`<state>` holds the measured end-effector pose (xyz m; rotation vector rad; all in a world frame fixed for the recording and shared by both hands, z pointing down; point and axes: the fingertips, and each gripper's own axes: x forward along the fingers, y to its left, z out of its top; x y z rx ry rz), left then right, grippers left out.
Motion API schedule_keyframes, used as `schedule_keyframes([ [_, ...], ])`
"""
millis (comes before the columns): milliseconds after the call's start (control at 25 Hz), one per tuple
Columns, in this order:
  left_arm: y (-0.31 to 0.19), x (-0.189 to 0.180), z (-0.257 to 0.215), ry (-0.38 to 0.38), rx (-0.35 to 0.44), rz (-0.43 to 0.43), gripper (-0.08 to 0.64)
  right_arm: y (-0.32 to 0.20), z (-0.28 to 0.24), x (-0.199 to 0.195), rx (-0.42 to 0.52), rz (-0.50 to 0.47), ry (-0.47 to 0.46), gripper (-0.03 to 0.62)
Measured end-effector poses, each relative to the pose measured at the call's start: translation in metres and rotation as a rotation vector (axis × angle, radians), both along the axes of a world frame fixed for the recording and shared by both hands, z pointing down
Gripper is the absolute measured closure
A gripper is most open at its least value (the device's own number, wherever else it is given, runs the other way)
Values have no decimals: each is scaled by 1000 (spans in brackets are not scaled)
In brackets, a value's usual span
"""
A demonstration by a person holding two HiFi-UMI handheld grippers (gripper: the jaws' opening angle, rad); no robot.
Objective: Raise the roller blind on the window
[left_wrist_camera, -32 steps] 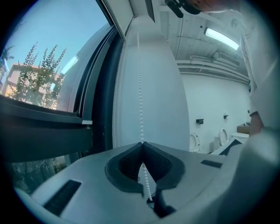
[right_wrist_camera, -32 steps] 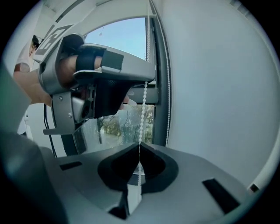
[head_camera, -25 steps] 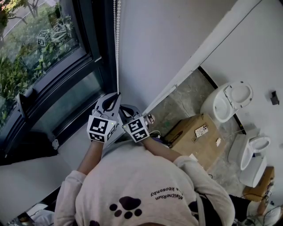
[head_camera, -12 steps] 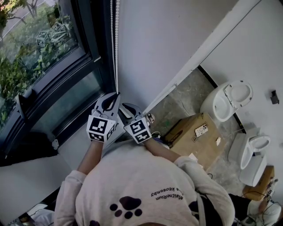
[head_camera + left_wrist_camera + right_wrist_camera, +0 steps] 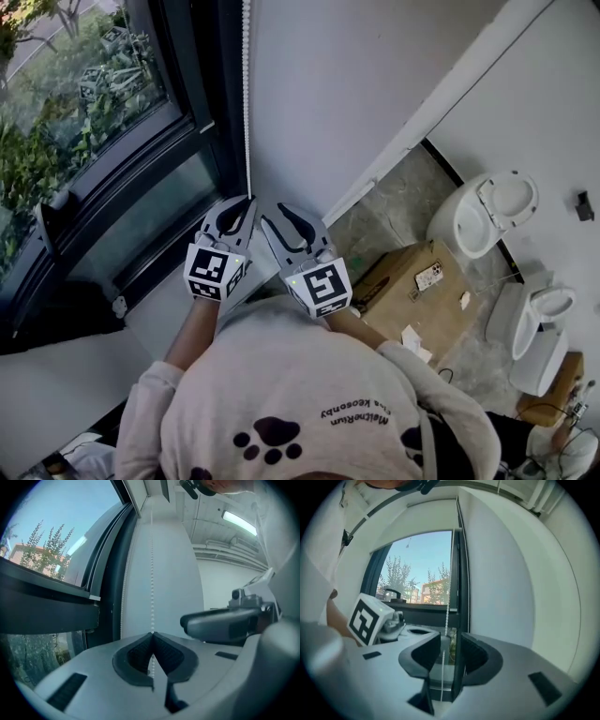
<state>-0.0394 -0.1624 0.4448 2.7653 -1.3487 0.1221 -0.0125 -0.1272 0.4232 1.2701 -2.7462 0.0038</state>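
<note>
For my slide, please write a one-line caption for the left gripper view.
Left gripper shut on the white bead chain that hangs beside the dark window frame.

The white bead chain (image 5: pixel 247 94) hangs in a tight slot between the dark metal window frame (image 5: pixel 208 75) and the plain white wall (image 5: pixel 356 75); open air lies right of it
</note>
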Motion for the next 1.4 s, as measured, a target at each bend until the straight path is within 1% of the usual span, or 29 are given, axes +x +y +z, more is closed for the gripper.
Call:
schedule_keyframes([
  [200, 2, 2, 1, -2, 1, 3, 552, -6, -46, -9, 46, -20, -50, 460],
  [560, 8, 8, 0, -2, 2, 17, 552, -28, -75, -24, 42, -35, -50, 463],
  [600, 9, 9, 0, -2, 2, 20, 552, -29, -76, -26, 39, -39, -46, 471],
  [640, 9, 10, 0, -1, 1, 22, 552, -29, -77, -27, 37, -40, -42, 491],
  [680, 10, 11, 0, -1, 1, 23, 552, -30, -78, -28, 36, -40, -39, 525],
  [720, 10, 12, 0, -1, 1, 25, 552, -31, -78, -29, 35, -40, -39, 541],
  [840, 11, 13, 0, -2, 4, 28, 552, -32, -79, -32, 29, -41, -42, 580],
  [960, 10, 12, 2, -3, 3, 25, 552, -32, -77, -34, 40, -38, -33, 583],
  [1040, 10, 12, 9, -21, -5, 23, 552, -33, -70, -35, 37, -38, -26, 583],
  [1160, 10, 11, 32, -66, -20, 22, 552, -31, -49, -34, 16, -37, -15, 583],
  [1200, 10, 10, 40, -65, -36, 23, 552, -30, -42, -34, 11, -37, -9, 583],
  [1280, 9, 9, 50, -37, -67, 26, 552, -29, -28, -34, 6, -34, 2, 583],
  [1400, 11, 10, 60, -41, -58, 26, 552, -31, -18, -36, 8, -28, 5, 583],
])
